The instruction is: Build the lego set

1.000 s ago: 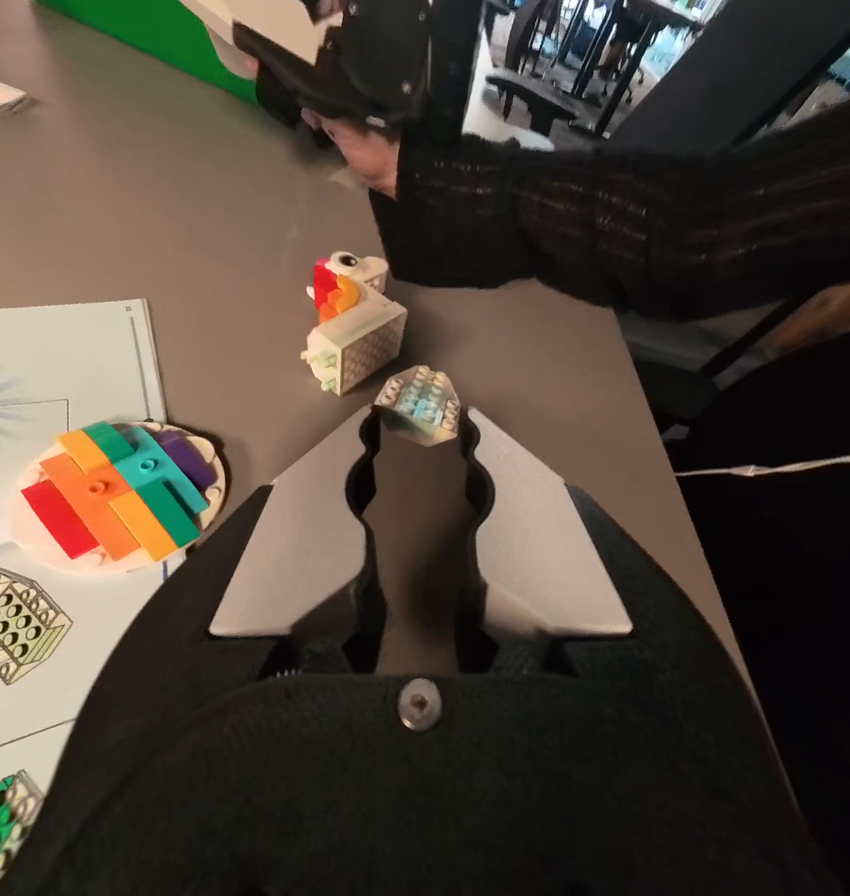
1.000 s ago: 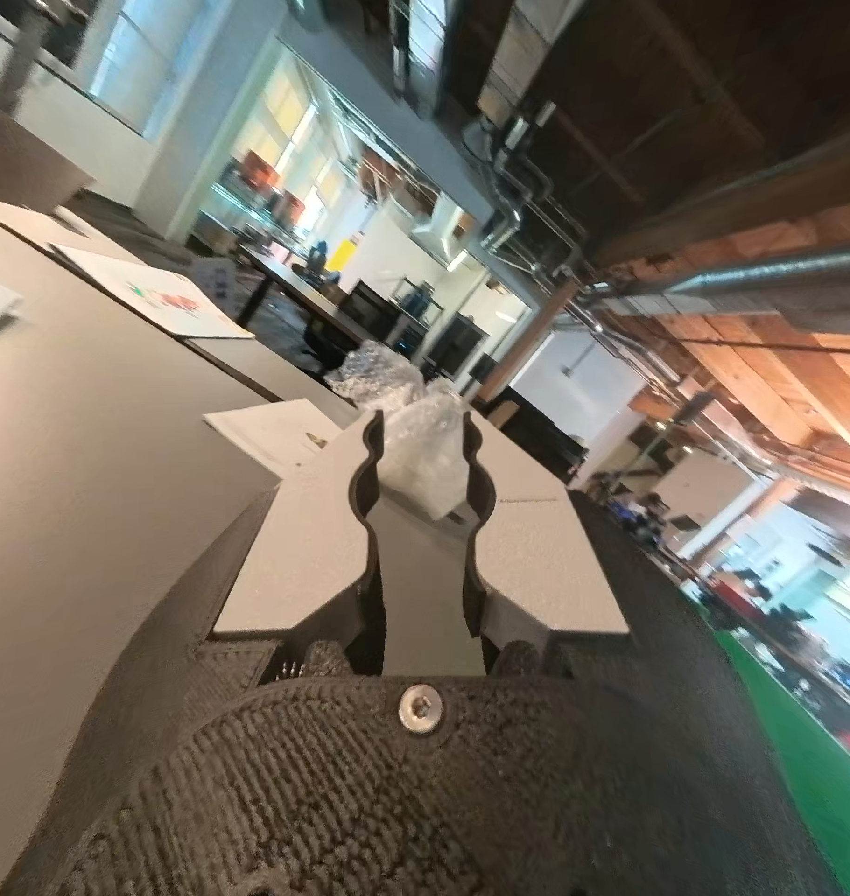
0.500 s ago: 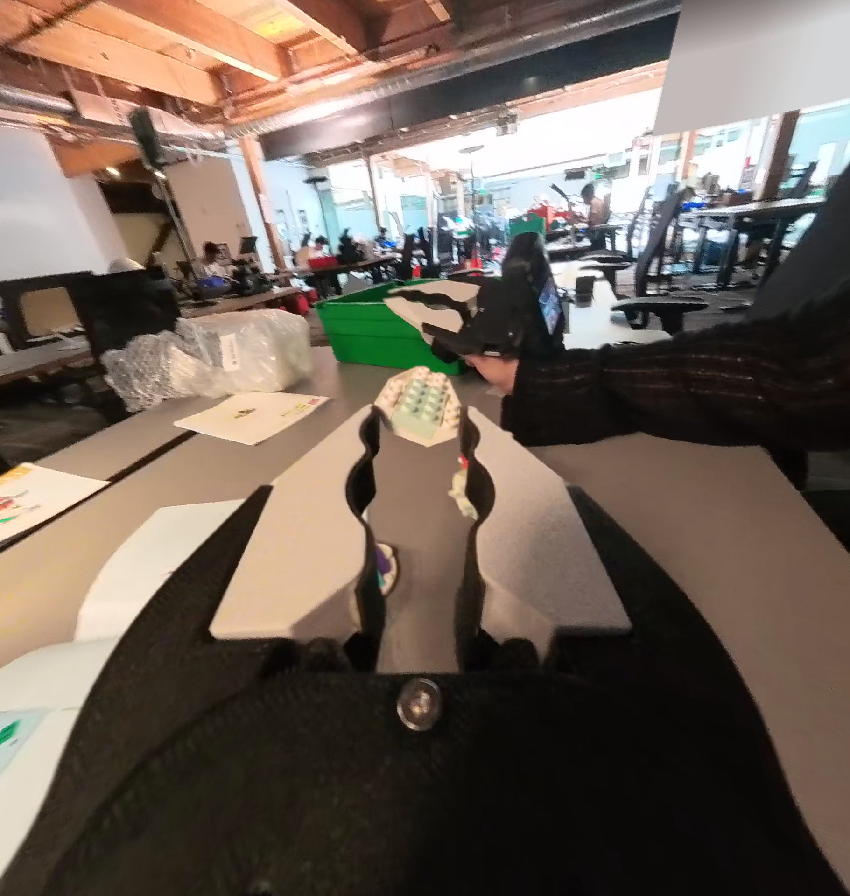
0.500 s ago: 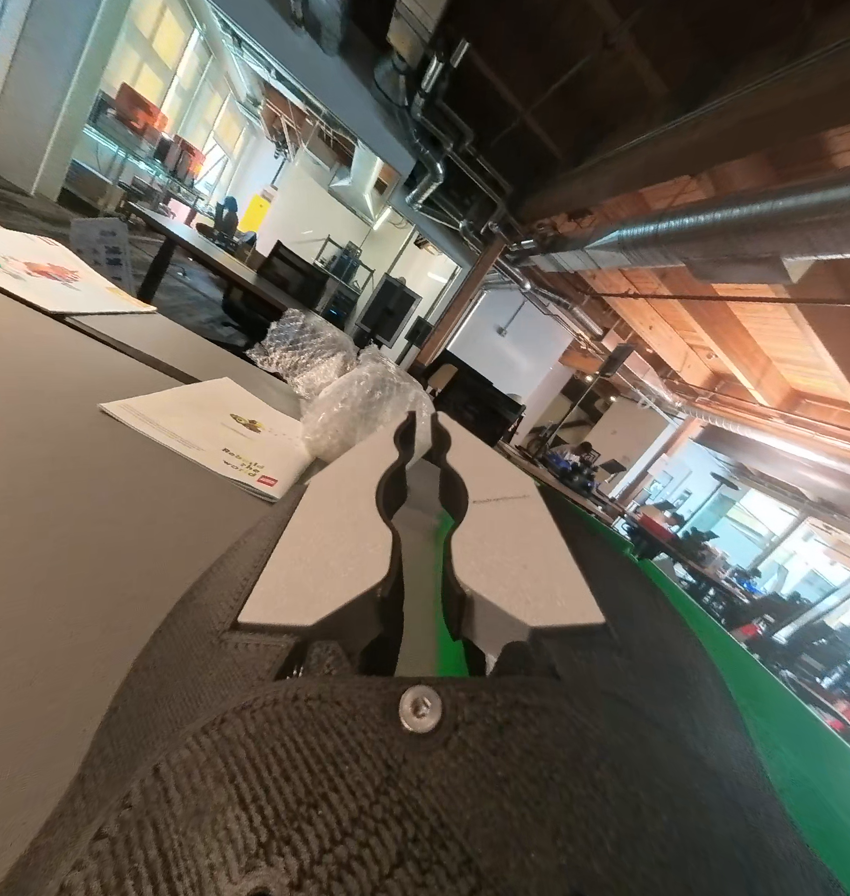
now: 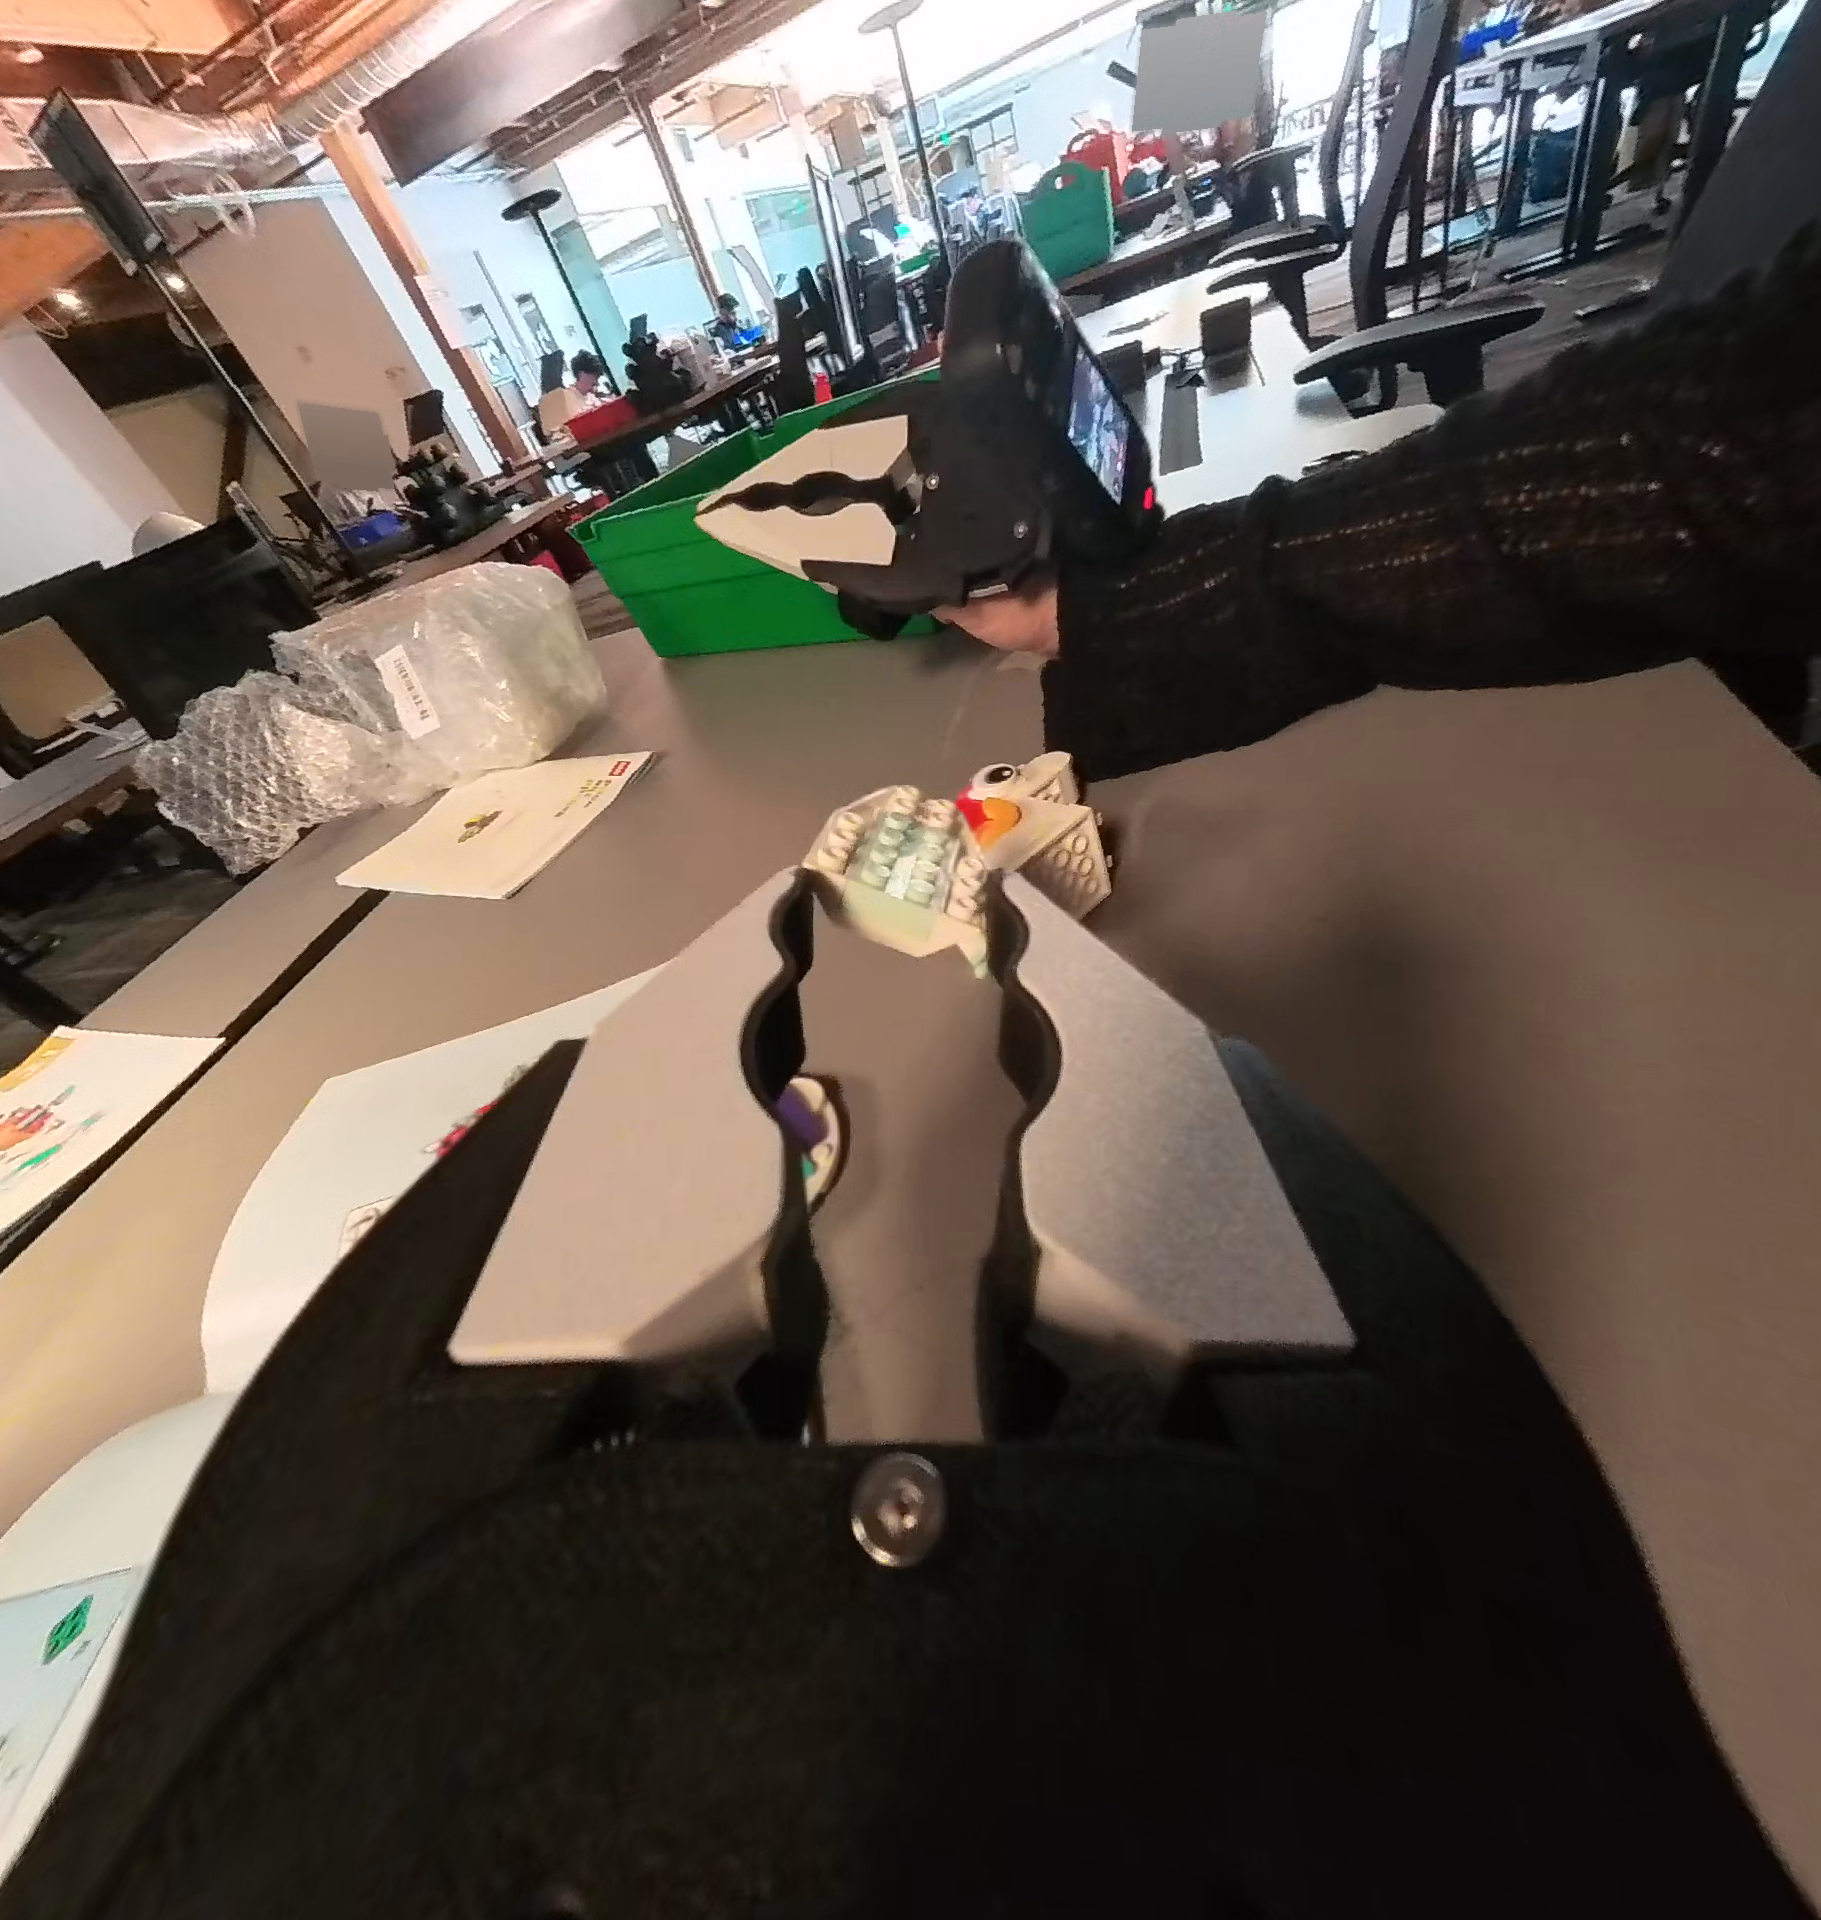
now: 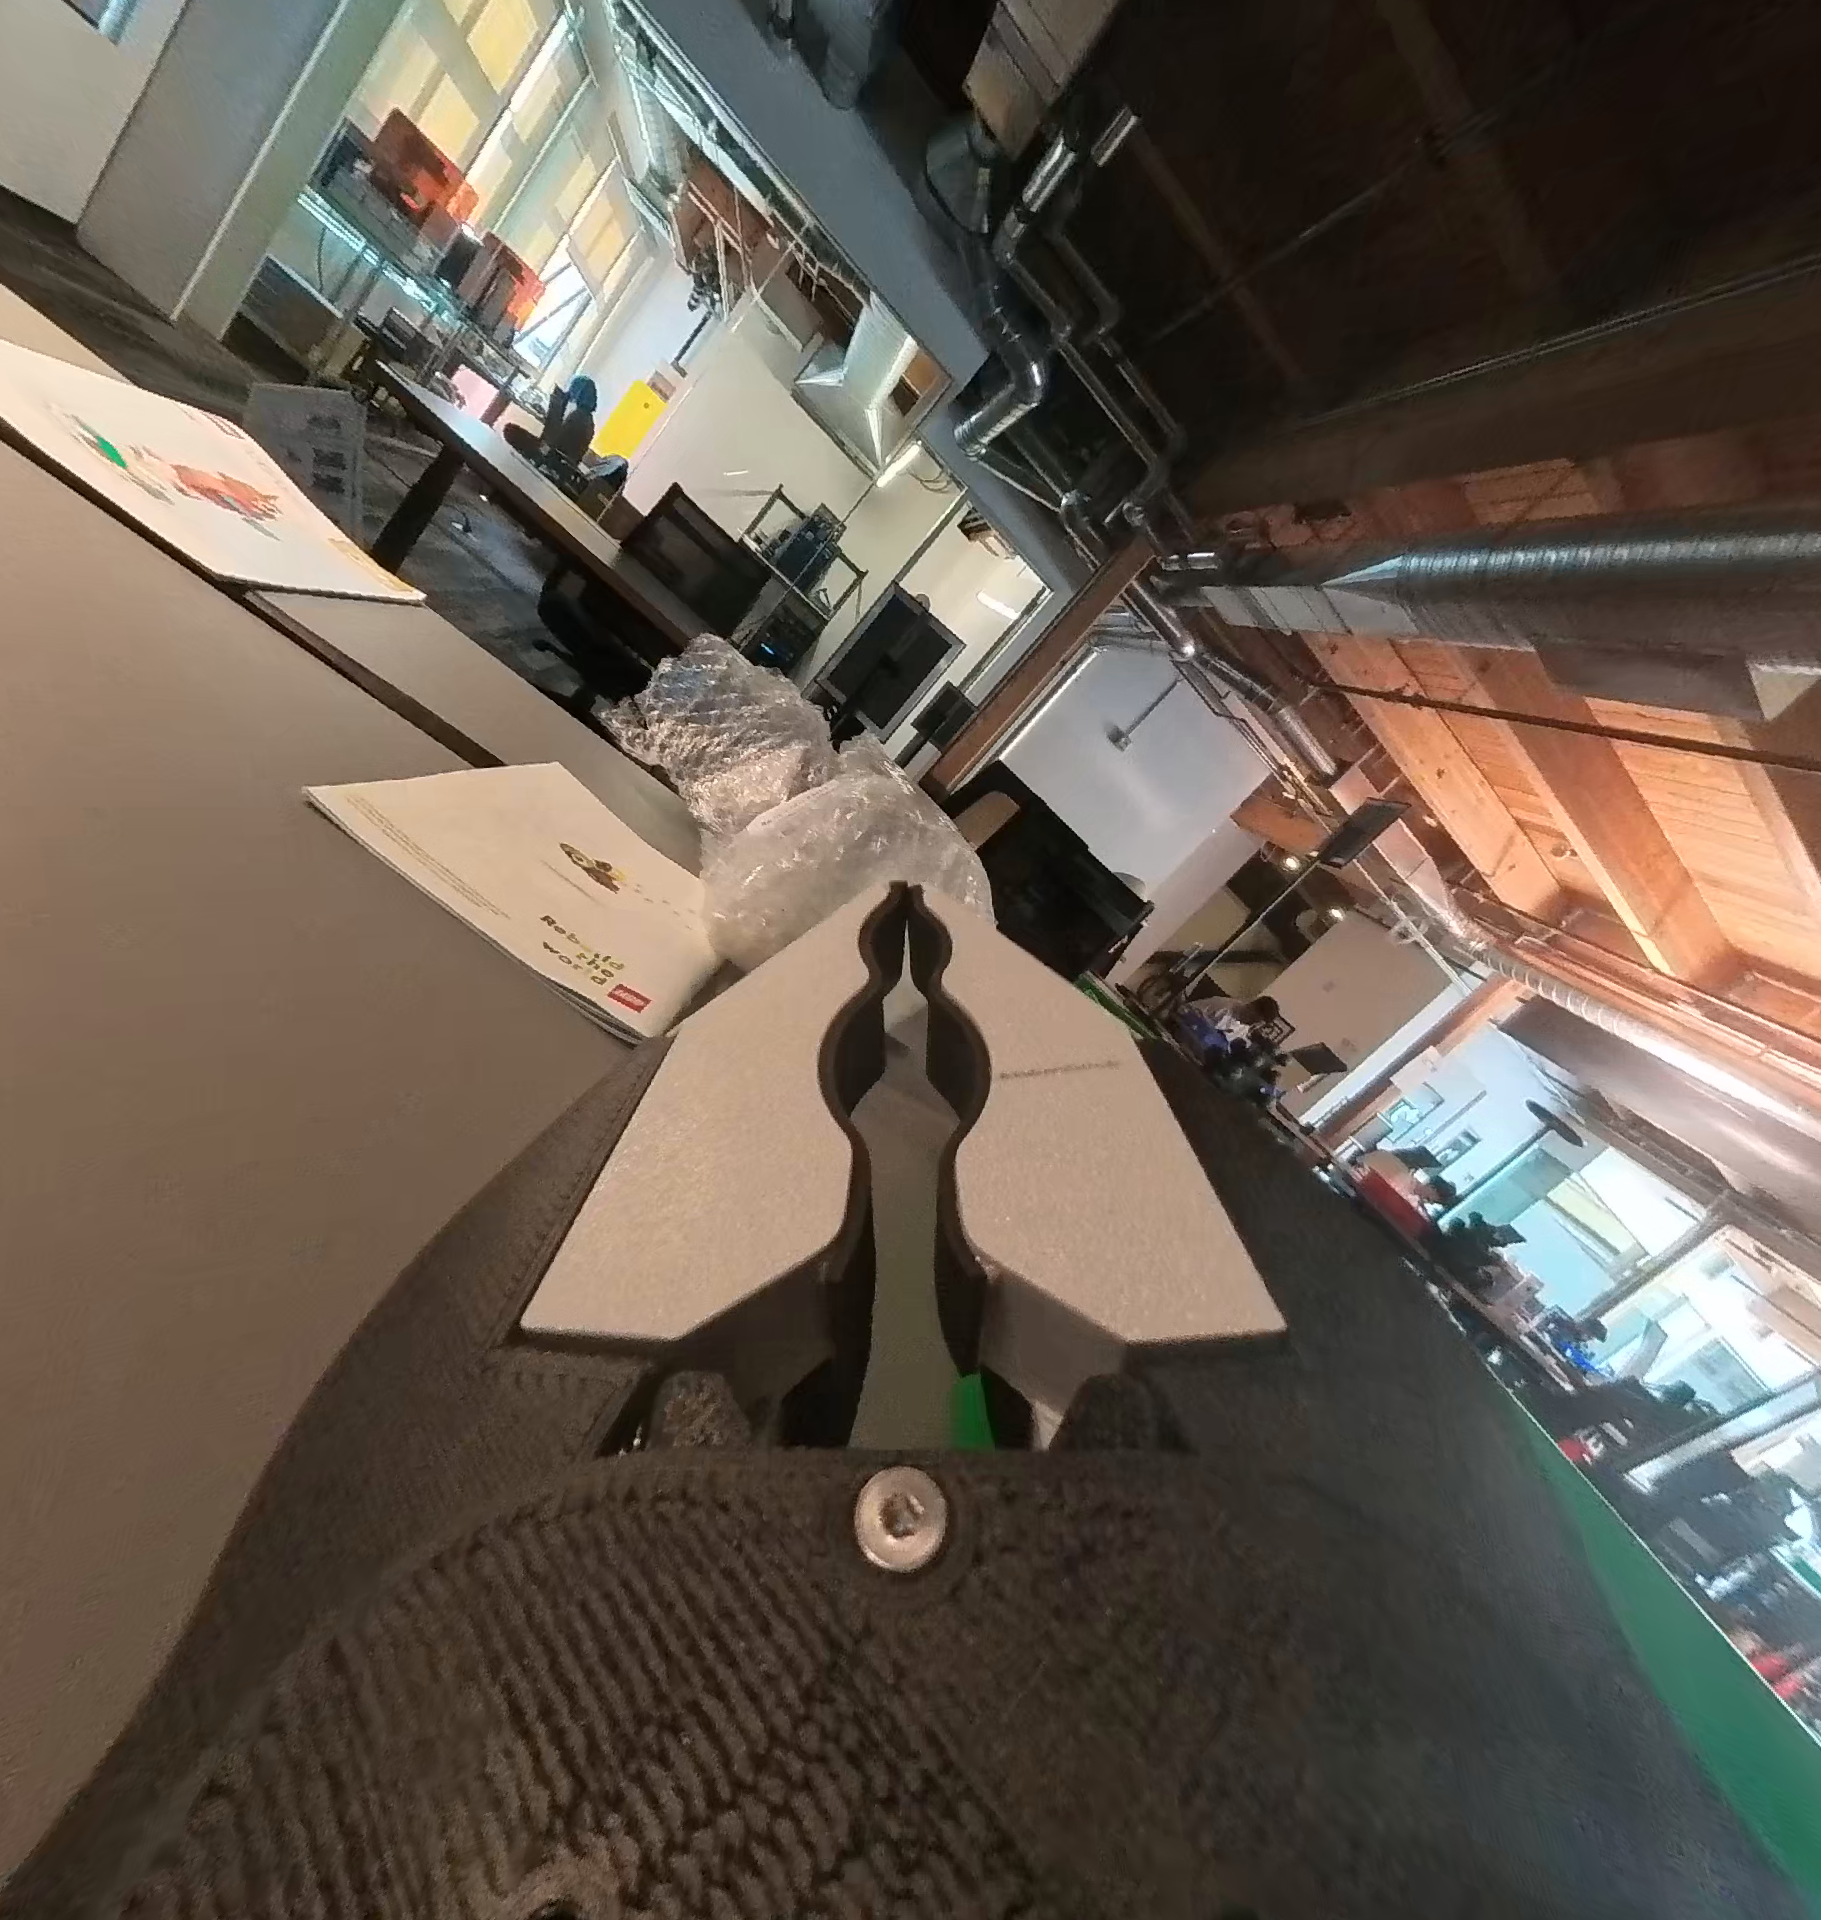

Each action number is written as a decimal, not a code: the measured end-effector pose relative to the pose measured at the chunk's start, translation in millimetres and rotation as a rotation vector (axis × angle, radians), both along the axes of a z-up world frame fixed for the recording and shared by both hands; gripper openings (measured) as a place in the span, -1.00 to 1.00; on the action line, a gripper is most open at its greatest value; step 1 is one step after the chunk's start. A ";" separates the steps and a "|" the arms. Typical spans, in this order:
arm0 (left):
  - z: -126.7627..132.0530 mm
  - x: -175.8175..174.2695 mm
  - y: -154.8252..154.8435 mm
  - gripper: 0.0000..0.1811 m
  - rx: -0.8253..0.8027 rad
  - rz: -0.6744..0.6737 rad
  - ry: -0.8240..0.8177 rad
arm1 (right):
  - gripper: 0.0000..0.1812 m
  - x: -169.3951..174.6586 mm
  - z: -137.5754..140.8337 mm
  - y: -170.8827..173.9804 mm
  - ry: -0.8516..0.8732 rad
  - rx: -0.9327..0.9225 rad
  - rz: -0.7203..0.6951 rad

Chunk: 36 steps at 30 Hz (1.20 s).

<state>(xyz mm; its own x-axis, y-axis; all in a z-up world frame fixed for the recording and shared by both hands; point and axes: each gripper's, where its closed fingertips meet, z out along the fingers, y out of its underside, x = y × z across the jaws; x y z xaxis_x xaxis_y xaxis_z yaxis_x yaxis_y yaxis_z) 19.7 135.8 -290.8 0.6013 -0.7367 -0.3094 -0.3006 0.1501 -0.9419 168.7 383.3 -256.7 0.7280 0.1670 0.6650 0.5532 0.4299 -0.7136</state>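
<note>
Presently held: one small lego sub-assembly (image 5: 901, 868), white with a pale mint studded face, clamped at the tips of the left gripper (image 5: 898, 914), whose fingers (image 5: 677, 1122) press on its two sides. It is carried above the desk (image 5: 1405, 935), studs turned up and toward the camera, probably so the mating face can be checked or lined up.

- Bird-like lego model (image 5: 1041, 831): white body, one eye, red and orange beak; stands on the desk just beyond the held piece, partly hidden by it. Likely the body that the sub-assembly joins, which would explain bringing the piece so near.
- Round lego plate (image 5: 812, 1132): only a purple and white sliver shows between the left fingers, lying on the desk below.
- Right gripper (image 6: 908, 914): fingers closed tip to tip on nothing, raised off the desk beside the green bin (image 5: 719, 582), pointing away from the models; seemingly idle, or about to fetch a part.
- Instruction booklet (image 5: 293, 1195): open beneath the left gripper, near enough to consult.
- Second booklet (image 5: 501, 831): closed, farther along the desk.
- Bubble wrap (image 5: 407, 686): crumpled bundle at the far desk edge, apart from the work.
</note>
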 end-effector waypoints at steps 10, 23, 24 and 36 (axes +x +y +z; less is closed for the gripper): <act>-8.5 -2.0 7.1 -0.65 0.022 0.085 0.109 | -1.00 -25.0 7.1 -17.7 -0.147 0.107 0.067; 16.0 -16.7 7.9 -0.65 0.145 0.157 0.044 | -1.00 -80.6 21.3 -99.6 -0.529 0.399 0.232; 15.6 -16.9 8.4 -0.65 0.139 0.160 0.042 | -1.00 -88.3 21.1 -111.7 -0.543 0.397 0.286; 5.5 -25.9 19.8 -0.65 -0.091 0.164 -0.089 | -0.65 -163.1 -24.5 -239.5 -0.780 0.511 0.745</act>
<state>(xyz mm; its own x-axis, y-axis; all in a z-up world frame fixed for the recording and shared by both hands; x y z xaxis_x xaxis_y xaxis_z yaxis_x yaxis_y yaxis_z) -6.2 155.7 -285.4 0.7376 -0.6490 -0.1861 -0.2292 0.0185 -0.9732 5.6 143.9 -281.2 -0.0657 -0.0356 0.9972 0.2557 0.9654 0.0513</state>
